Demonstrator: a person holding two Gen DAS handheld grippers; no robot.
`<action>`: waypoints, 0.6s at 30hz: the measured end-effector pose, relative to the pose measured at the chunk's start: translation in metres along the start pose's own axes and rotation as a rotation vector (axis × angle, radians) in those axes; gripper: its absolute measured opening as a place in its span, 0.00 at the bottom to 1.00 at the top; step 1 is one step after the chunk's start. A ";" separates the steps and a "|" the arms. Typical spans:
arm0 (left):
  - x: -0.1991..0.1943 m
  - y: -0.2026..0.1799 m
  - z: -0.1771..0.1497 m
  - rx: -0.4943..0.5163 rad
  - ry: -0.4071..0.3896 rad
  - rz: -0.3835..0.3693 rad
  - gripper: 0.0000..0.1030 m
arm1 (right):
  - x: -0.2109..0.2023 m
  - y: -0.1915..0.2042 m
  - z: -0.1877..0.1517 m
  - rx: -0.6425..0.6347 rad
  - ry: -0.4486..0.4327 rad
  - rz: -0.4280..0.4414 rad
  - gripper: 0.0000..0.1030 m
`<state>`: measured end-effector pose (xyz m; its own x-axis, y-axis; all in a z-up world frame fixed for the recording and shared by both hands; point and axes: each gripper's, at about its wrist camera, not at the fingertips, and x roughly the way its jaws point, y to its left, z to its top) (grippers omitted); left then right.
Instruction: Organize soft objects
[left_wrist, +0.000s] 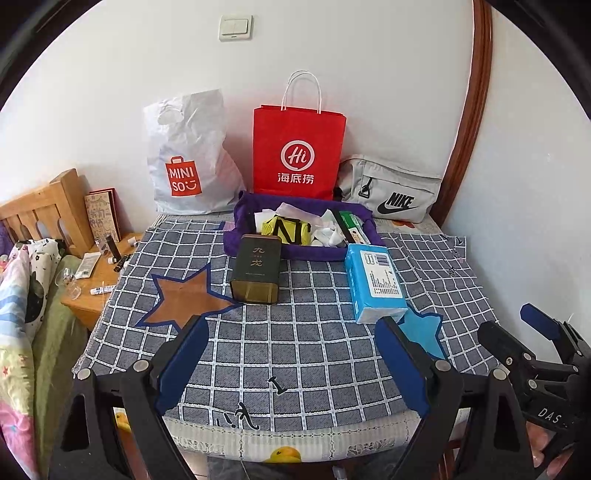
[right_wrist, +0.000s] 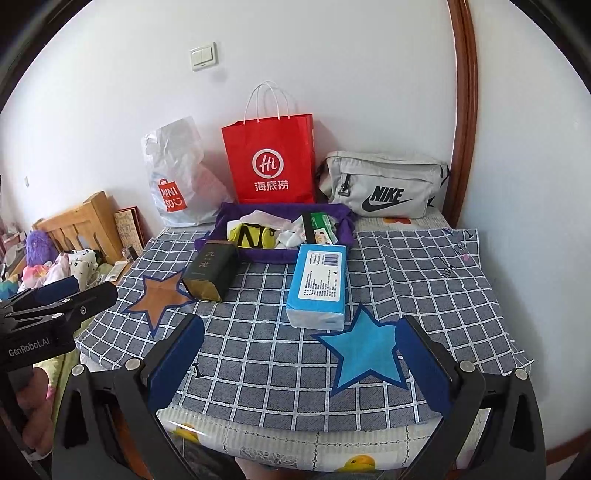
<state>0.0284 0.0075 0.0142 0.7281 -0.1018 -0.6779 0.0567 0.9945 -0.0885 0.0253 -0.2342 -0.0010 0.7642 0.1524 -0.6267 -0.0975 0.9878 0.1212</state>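
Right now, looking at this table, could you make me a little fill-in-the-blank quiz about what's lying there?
1. The paper bag standing at the wall is coloured ____.
2. The tissue pack lies just behind the ____ star.
3. The grey pouch carries the brand name ____.
4. Both tongs, left and right, hold ____.

Missing words: red; blue; Nike; nothing
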 end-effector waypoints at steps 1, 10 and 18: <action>0.000 0.000 0.000 0.000 -0.001 -0.001 0.89 | 0.000 0.000 0.000 0.002 0.001 0.001 0.99; 0.000 -0.001 -0.001 0.001 0.000 0.000 0.89 | -0.002 0.000 -0.001 0.005 -0.003 0.001 0.99; -0.001 -0.001 -0.001 0.000 0.000 0.001 0.89 | -0.002 -0.003 0.000 0.013 -0.003 0.004 0.99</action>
<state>0.0265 0.0061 0.0140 0.7284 -0.1012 -0.6777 0.0565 0.9945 -0.0878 0.0236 -0.2371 -0.0001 0.7658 0.1561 -0.6238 -0.0922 0.9867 0.1337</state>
